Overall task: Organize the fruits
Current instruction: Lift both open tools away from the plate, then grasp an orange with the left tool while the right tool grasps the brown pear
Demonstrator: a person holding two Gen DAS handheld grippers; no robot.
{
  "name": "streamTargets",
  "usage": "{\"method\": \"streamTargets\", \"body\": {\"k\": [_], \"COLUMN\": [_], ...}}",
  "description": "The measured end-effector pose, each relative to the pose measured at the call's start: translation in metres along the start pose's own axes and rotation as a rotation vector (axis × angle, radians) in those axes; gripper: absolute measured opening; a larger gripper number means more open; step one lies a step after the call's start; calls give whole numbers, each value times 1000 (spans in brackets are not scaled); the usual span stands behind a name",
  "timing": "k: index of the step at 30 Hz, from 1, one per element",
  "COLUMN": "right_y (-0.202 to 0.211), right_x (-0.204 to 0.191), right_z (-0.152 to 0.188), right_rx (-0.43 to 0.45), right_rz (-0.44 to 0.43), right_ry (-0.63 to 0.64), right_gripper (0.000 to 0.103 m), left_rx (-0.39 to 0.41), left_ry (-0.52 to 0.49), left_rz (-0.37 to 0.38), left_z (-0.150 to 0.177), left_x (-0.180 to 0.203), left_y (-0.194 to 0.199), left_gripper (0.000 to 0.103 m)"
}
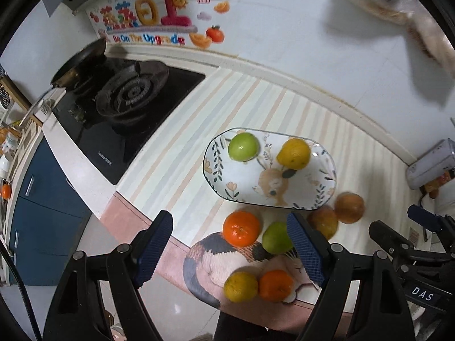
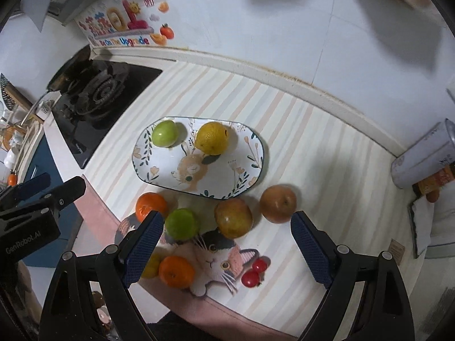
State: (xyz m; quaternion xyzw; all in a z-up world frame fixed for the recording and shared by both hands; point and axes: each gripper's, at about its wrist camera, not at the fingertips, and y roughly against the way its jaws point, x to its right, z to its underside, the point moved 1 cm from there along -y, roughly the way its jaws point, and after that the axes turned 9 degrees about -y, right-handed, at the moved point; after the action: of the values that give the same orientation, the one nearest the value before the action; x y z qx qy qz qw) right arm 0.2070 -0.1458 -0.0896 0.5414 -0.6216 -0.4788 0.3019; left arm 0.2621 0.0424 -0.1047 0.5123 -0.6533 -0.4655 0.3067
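A patterned oval plate on the striped counter mat holds a green apple and a yellow citrus. In front of it lie an orange, a green fruit, two brown fruits, a yellow fruit, another orange and two small red tomatoes. My left gripper is open and empty above the near fruits. My right gripper is open and empty above them too.
A gas stove with a pan sits at the left. A cat-shaped mat lies under the near fruits. A white canister and packets stand at the right. The tiled wall runs behind; the counter edge is near.
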Motion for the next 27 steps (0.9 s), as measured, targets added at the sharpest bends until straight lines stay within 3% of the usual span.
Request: {"method": "streamTargets", "body": {"k": [7,16,21,22,23,27], "right_y": [41,52,36,29,19,-19], "right_x": [8,11,15,17,20,27], "right_z": [12,16,10,8,6,2], "right_rx": [38,30,2,-9,-27,-85], "right_rz": [-21,-61,-76,-77,-80,-76], "right_ry": [-2,-5,-35,-46,-62,-105], "right_gripper": [93,93,93,93,93,93], "left_rx": [37,51,39,32,25,-27], "left_ry": [-2,-1,15,17,19,21], "left_rz": [18,51,55,45,37,16], "left_z": [9,13,8,7,5,3], "left_x": [6,16,15,15,13,6], "left_y": [34,50,39,35,27,-8], "left_gripper": [82,82,83,96,102,103]}}
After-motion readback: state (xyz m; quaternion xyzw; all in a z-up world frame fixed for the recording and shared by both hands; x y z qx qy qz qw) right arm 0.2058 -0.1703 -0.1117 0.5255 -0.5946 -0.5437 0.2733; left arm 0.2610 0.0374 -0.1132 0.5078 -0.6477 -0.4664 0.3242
